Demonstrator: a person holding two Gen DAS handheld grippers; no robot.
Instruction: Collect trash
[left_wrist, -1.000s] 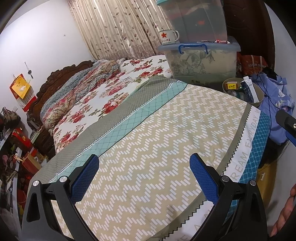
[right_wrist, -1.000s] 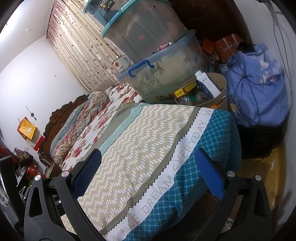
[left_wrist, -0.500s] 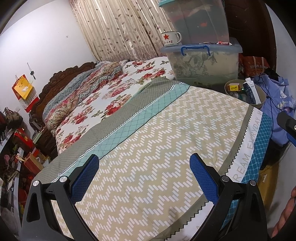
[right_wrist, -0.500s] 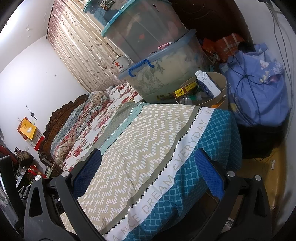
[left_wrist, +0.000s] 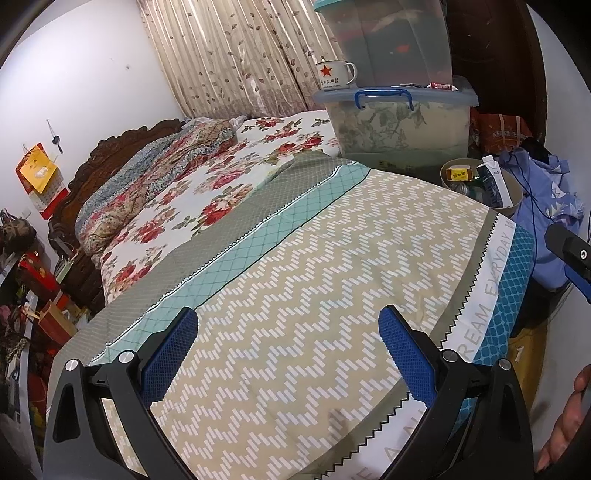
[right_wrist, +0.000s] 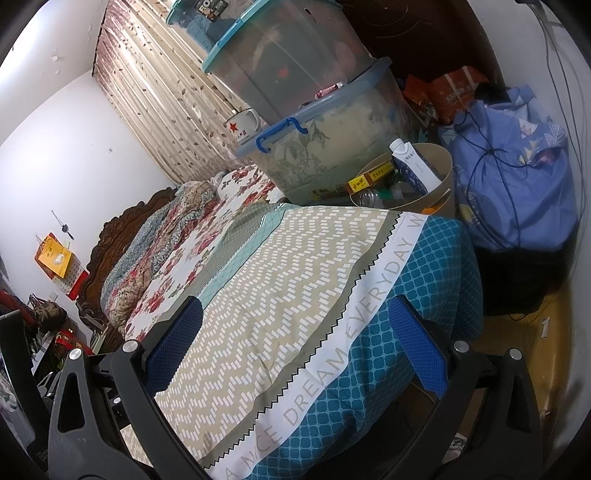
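Progress: judged near the end; no loose trash shows on the patterned bed quilt (left_wrist: 303, 280).
Trash location: inside the round beige bin (right_wrist: 441, 173) at the bed's far corner, beside the stacked clear storage tubs (right_wrist: 332, 147).
Orientation: the white-and-blue carton (right_wrist: 415, 166) stands tilted, long axis near upright, cap up; the yellow box (right_wrist: 369, 179) lies flat.
Left gripper (left_wrist: 288, 345): open, empty.
Right gripper (right_wrist: 295, 336): open, empty.
Left to do: small scraps on the floor (right_wrist: 532, 332), possibly.

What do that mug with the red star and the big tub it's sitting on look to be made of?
The mug looks like white enamelled metal: glossy coat, thin dark rim, though ceramic is possible. The tub seems translucent plastic with a smooth, slightly cloudy wall; floral fabric shows through it, and its lid handle is glossy blue plastic.
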